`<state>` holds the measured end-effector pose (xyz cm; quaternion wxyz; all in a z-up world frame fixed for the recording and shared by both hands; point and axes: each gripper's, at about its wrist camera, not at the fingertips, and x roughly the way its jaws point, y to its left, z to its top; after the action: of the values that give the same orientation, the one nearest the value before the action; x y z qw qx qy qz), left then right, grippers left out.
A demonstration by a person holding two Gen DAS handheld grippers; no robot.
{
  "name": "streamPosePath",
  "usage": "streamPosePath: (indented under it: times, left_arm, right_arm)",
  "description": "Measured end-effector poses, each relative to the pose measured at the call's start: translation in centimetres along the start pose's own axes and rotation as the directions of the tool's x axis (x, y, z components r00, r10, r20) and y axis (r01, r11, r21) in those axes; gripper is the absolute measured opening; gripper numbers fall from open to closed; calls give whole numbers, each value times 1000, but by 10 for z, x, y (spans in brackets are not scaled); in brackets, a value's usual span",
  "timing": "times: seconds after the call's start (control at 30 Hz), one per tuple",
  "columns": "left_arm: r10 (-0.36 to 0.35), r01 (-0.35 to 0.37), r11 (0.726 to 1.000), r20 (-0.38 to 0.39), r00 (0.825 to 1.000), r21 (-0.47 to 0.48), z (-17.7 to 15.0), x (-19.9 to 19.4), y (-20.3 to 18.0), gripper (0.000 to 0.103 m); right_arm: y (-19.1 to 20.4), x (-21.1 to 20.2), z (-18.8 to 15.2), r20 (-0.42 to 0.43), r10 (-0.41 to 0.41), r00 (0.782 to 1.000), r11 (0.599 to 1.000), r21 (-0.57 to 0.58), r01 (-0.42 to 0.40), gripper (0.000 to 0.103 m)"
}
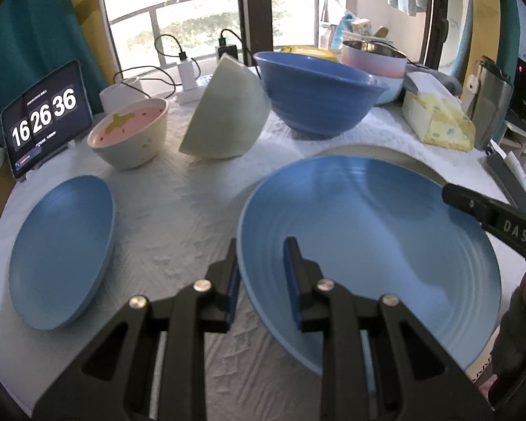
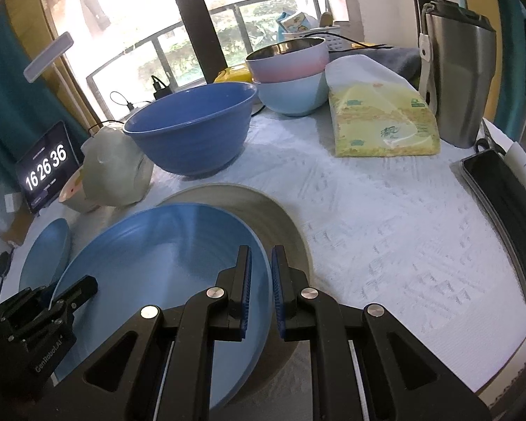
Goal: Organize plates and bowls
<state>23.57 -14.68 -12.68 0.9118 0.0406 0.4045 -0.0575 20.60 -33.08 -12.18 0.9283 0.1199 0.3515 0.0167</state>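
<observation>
A large light-blue ridged plate (image 1: 368, 238) (image 2: 164, 245) hangs just over a grey plate (image 1: 385, 152) (image 2: 263, 203) on the white cloth. My left gripper (image 1: 263, 273) is shut on its left rim, one finger under and one inside. On the opposite rim my right gripper (image 2: 261, 273) is shut too. A smaller blue plate (image 1: 63, 249) (image 2: 47, 252) lies to the left. Behind stand a dark blue bowl (image 1: 319, 94) (image 2: 193, 129), a pale green bowl (image 1: 228, 112) tipped on its side, a pink-lined bowl (image 1: 129, 133), and a stacked pink and light-blue bowl pair (image 2: 291, 66).
A tablet showing a clock (image 1: 45, 115) leans at the back left, with chargers and cables behind the bowls. A yellow tissue pack (image 2: 378, 122) and a steel tumbler (image 2: 463, 77) stand at the back right. A dark flat device (image 2: 501, 217) lies along the right edge.
</observation>
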Motion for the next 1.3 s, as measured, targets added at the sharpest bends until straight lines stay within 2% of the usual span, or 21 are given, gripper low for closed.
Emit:
streamPosePath:
  times: [0.63, 0.7, 0.9, 1.0, 1.3]
  left_arm:
    - [-8, 8, 1000, -27, 1000, 9, 8, 19, -9, 26]
    - [-5, 6, 1000, -27, 1000, 11, 8, 19, -9, 26]
    - [-7, 8, 1000, -36, 999, 18, 9, 22, -11, 28]
    - [-26, 27, 999, -65, 998, 27, 9, 28, -15, 30]
    - [-9, 12, 999, -72, 997, 41, 8, 31, -19, 30]
  right_arm:
    - [-10, 9, 9, -8, -16, 1000, 1000, 16, 16, 14]
    - [-10, 9, 9, -9, -12, 1000, 1000, 21, 12, 16]
    - [-9, 6, 10, 7, -20, 1000, 1000, 21, 20, 17]
    - [-12, 4, 11, 14, -34, 999, 999, 23, 34, 18]
    - [-15, 1, 11, 26, -40, 999, 999, 32, 39, 17]
